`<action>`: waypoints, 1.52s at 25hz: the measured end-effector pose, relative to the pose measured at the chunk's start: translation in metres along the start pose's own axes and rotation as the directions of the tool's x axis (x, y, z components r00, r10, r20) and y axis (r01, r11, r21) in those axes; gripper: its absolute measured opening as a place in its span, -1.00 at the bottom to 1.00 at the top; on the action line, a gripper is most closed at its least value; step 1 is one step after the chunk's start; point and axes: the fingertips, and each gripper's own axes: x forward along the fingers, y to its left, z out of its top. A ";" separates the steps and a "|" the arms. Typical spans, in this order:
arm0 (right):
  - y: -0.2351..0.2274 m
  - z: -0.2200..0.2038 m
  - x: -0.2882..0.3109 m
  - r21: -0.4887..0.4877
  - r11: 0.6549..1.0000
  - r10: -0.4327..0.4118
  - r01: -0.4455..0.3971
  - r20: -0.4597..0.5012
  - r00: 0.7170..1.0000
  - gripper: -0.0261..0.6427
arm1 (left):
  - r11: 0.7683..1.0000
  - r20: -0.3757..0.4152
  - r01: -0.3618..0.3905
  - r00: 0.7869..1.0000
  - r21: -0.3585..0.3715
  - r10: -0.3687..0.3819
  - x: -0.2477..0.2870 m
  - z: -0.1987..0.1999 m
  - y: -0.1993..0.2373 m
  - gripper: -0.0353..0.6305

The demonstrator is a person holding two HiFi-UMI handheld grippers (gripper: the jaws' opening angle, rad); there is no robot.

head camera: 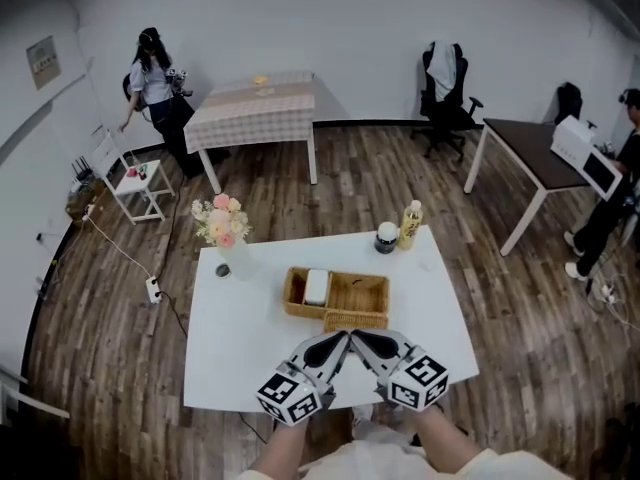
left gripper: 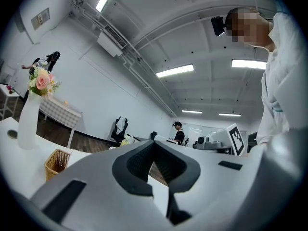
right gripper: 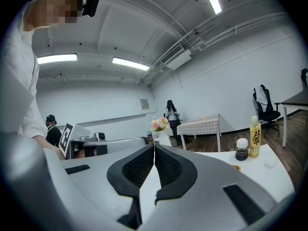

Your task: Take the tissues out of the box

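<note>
**Tool state.** Both tools are closed and empty. The left gripper [head camera: 343,338] and right gripper [head camera: 356,336] sit tip to tip at lower centre, over the table [head camera: 240,358] and just beside the basket [head camera: 362,298].

**Task item.** The tissues [head camera: 316,286] lie as a white block in the left part of the basket, at frame centre.

**Handling.** Expect the tissues to be light, soft and easily crushed or torn. The block may slide as you pinch it. Open the jaws first, then take hold of an exposed upper edge.

**Views.** Only the head view shows the tissues. The left gripper view shows just a corner of the basket at lower left, below the vase [left gripper: 28,121]. The right gripper view shows neither, only the bottle [right gripper: 254,136] and jar [right gripper: 241,149] at right. Each gripper view confirms its pads are together with nothing between them.
</note>
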 end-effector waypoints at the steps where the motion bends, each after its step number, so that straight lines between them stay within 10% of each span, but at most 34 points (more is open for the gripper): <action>1: -0.007 0.002 0.004 0.000 1.000 0.006 -0.006 -0.002 1.000 -0.83 | 1.000 -0.003 -0.010 1.000 -0.001 0.010 0.007 0.002 0.007 -0.89; 28: -0.122 -0.015 0.084 0.090 0.990 0.121 -0.112 -0.109 0.987 -0.82 | 0.959 -0.147 -0.275 0.948 0.068 0.282 0.081 -0.013 0.134 -0.88; 38: -0.142 -0.028 0.084 0.132 0.989 0.087 -0.071 -0.123 0.989 -0.82 | 0.918 -0.234 -0.375 0.888 0.130 0.396 0.078 -0.035 0.180 -0.24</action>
